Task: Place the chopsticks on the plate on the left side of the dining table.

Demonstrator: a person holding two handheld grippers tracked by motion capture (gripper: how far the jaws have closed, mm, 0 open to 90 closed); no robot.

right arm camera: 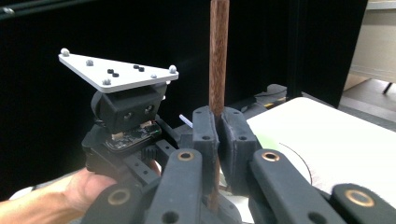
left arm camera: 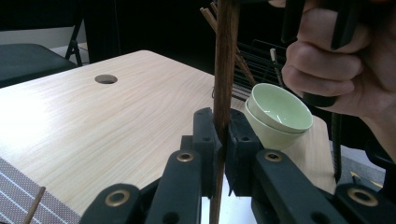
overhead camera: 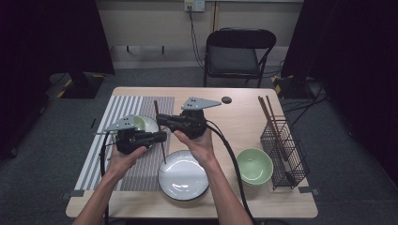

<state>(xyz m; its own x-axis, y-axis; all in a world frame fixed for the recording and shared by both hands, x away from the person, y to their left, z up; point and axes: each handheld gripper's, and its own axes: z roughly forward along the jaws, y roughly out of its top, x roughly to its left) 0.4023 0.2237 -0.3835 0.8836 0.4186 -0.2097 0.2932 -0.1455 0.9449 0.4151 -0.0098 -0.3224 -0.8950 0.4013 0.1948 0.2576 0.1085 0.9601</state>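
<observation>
Placemat [overhead camera: 101,136] with grey and white stripes noted on the left part of the table [overhead camera: 234,122]. Made out, in the left gripper view, the tip of a loose stick [left arm camera: 32,207] lying on that mat. Saw the left hand [overhead camera: 123,158] above the mat, wrapped round the left gripper [overhead camera: 163,136] and pointing it to the right. Found its jaws clamped on a dark wooden chopstick [overhead camera: 162,151], pinching it from both sides. Spotted a small pale green bowl [overhead camera: 146,123] on the mat just behind that gripper.

Placed the chopstick itself above the table, near the mat's right edge, with its far end towards the back of the table and its near end close to the rim of a white plate [overhead camera: 164,187]. Saw the right gripper [overhead camera: 159,118] just beyond the left one, pointing left, held by the right hand [overhead camera: 199,143]. Found its jaws closed on the same chopstick, a little farther along it.

Noted the white plate at the near edge, below the right hand. Saw, farther right, a larger green bowl [overhead camera: 254,165] standing apart from the plate. Ended at a black wire basket [overhead camera: 291,161] near the right edge, just beside that bowl, with more chopsticks [overhead camera: 268,115] leaning out of its top.
</observation>
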